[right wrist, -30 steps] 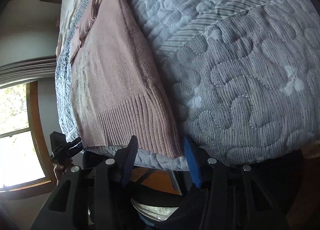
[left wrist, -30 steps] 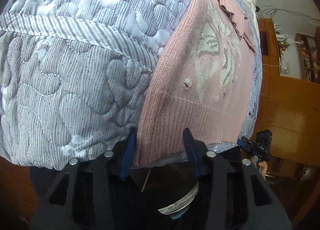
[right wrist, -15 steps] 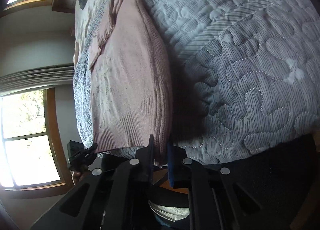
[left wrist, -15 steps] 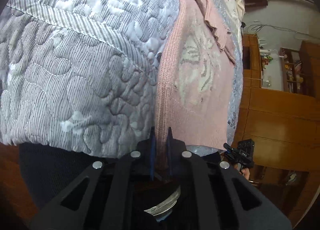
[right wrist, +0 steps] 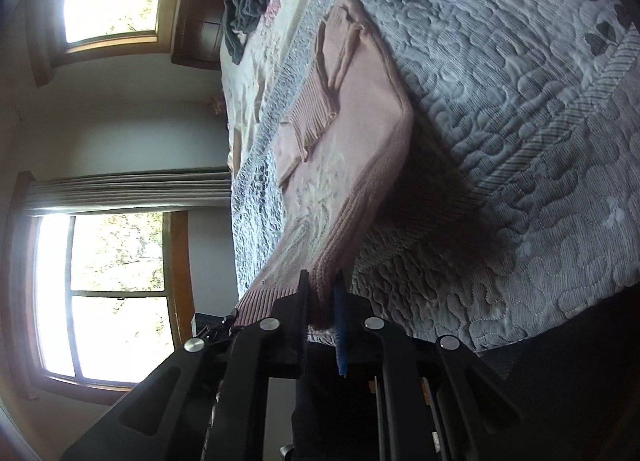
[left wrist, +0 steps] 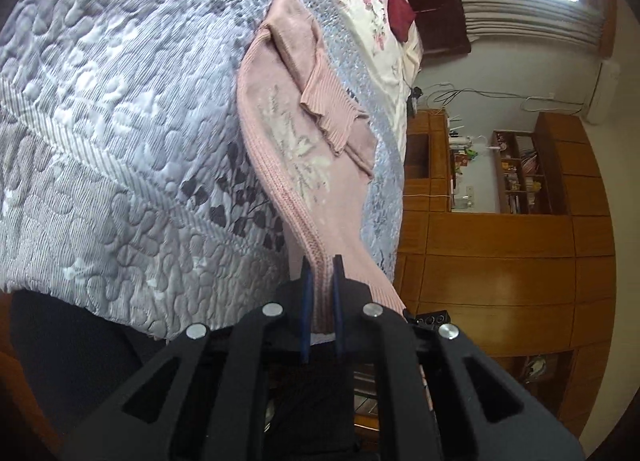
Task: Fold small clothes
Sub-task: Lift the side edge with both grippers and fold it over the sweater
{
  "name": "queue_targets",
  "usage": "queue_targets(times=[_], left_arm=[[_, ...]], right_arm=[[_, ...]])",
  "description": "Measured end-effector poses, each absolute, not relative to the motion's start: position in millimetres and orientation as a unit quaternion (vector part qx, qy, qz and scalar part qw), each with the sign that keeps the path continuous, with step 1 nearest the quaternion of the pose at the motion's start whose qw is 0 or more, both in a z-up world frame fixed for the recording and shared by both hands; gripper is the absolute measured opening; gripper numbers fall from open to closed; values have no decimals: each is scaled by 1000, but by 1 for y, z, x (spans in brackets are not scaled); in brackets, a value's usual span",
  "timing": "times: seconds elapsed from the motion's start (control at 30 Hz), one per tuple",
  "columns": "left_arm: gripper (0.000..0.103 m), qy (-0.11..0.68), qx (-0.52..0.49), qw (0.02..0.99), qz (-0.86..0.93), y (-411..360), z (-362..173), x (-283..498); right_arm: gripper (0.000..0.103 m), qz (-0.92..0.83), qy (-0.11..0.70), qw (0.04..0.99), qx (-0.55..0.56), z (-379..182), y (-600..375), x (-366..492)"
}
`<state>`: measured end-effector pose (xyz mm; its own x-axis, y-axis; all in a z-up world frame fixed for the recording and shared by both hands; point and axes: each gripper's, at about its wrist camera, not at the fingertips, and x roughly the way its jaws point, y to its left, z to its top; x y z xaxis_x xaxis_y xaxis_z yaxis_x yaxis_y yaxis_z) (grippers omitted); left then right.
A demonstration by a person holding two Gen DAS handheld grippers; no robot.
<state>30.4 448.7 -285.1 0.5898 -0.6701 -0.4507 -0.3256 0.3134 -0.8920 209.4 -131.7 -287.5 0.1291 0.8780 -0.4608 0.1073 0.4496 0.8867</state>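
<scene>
In the left wrist view, a grey quilt (left wrist: 120, 133) covers the bed on the left. The pink sweater (left wrist: 288, 133) lies on it toward the middle, one ribbed sleeve (left wrist: 328, 109) folded across its pale front pattern. The left tongs (left wrist: 320, 285) are closed tight on the sweater's near edge, which rises off the quilt into their grip. Right of the bed stand wooden cabinets (left wrist: 500, 261).

In the right wrist view, windows (right wrist: 116, 285) fill the left. The sweater (right wrist: 360, 129) stretches from mid-bed down to the right tongs (right wrist: 322, 293), which are clamped narrow on its ribbed hem corner, lifted clear of the quilt (right wrist: 520, 141). A grey garment (right wrist: 244, 9) is heaped farther up the bed.
</scene>
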Motion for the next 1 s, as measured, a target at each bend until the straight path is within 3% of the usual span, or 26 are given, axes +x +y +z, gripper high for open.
queue_targets(times=[0.43, 0.87, 1.0], left_arm=[[7, 397, -624, 668, -86, 490, -285, 120], [7, 467, -616, 634, -12, 518, -366, 238], [8, 481, -612, 628, 4, 526, -387, 255]], right_arm=[[10, 284, 574, 641, 424, -277, -126, 312], [10, 219, 641, 626, 387, -358, -89, 427], [16, 206, 655, 627, 368, -374, -80, 449]])
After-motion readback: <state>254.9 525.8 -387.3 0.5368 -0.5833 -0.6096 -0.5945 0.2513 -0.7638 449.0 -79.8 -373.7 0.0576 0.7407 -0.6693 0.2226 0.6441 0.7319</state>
